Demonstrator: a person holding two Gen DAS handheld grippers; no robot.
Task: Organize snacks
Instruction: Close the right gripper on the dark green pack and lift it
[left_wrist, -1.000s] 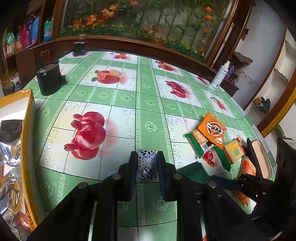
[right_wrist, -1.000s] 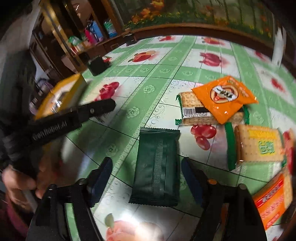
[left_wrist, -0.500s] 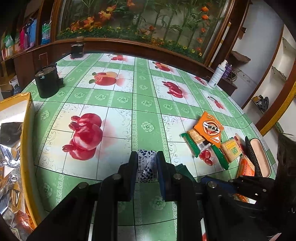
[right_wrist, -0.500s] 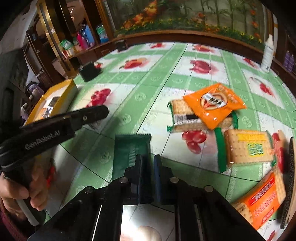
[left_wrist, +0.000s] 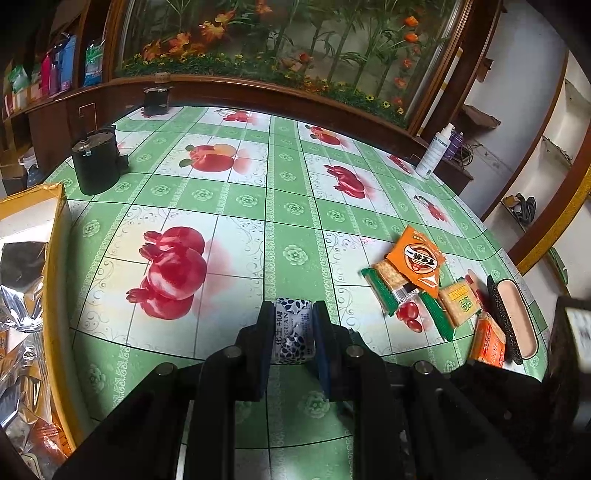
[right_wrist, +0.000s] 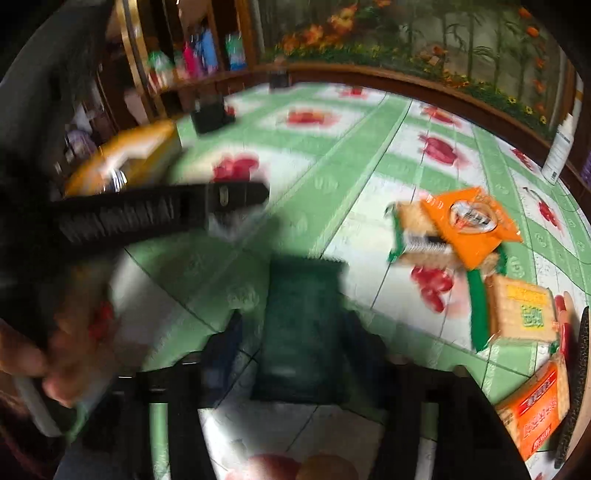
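Note:
My left gripper (left_wrist: 293, 308) is shut on a small blue-and-white wrapped snack (left_wrist: 293, 332), held above the green fruit-print tablecloth (left_wrist: 295, 206). The right wrist view is blurred. There a dark green packet (right_wrist: 304, 288) lies on the table between the jaws of my right gripper (right_wrist: 293, 321). The jaws are opening, with a gap showing on the packet's left side. An orange packet (left_wrist: 415, 258) lies on a cracker pack (left_wrist: 389, 288) at the right. More cracker packs (right_wrist: 524, 314) and an orange pack (right_wrist: 535, 410) lie nearby. A yellow box (left_wrist: 51, 295) with foil packets stands at the left.
Two black canisters (left_wrist: 96, 166) (left_wrist: 157, 99) stand at the back left, a white spray bottle (left_wrist: 434, 151) at the back right. A long oval case (left_wrist: 513, 321) lies by the right table edge. A hand (right_wrist: 55, 362) holds the left gripper's handle beside the green packet.
The right jaws stood wide over the green packet, then shut near its near edge, and now stand apart around it. The right view has shifted and blurred. The left gripper has kept still.

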